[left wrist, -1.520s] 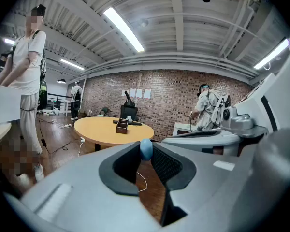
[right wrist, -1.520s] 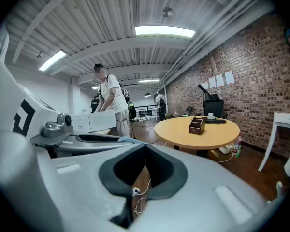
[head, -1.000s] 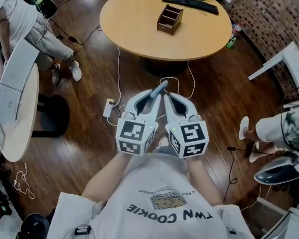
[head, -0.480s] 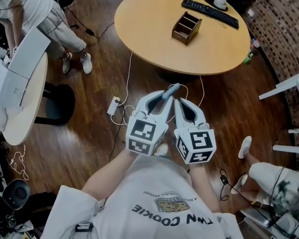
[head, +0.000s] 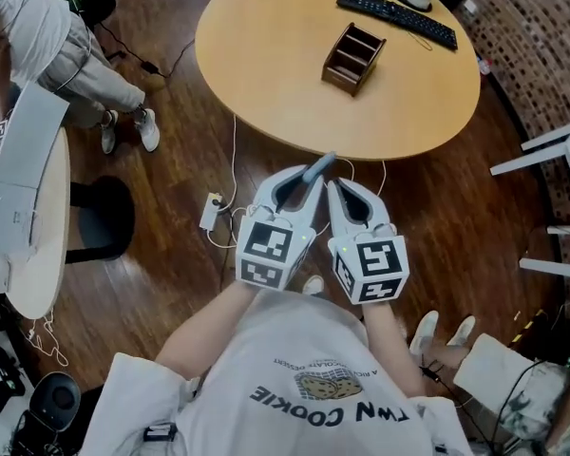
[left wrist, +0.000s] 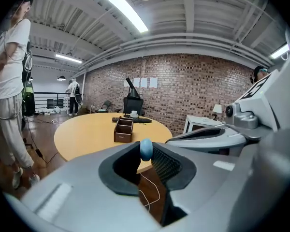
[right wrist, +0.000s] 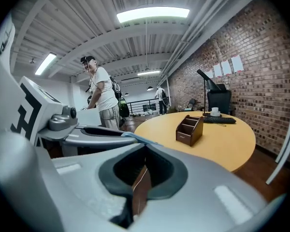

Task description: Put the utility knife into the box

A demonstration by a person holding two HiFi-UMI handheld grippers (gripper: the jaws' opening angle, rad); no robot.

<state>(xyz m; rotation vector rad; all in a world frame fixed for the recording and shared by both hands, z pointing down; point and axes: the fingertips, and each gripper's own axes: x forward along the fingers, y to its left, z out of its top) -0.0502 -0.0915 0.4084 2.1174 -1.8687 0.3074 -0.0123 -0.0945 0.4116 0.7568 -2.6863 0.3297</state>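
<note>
The round desk carries the compartmented box; its visible compartments show bare wood. Well apart from the box, the left gripper fingers clamp the utility knife. The right gripper fingers are closed together, gripping nothing.

The left claw and right claw are now closer to the round surface. In the head view the utility knife tip meets its near rim, where bare floor showed between them earlier. The box lies nearer ahead.
</note>
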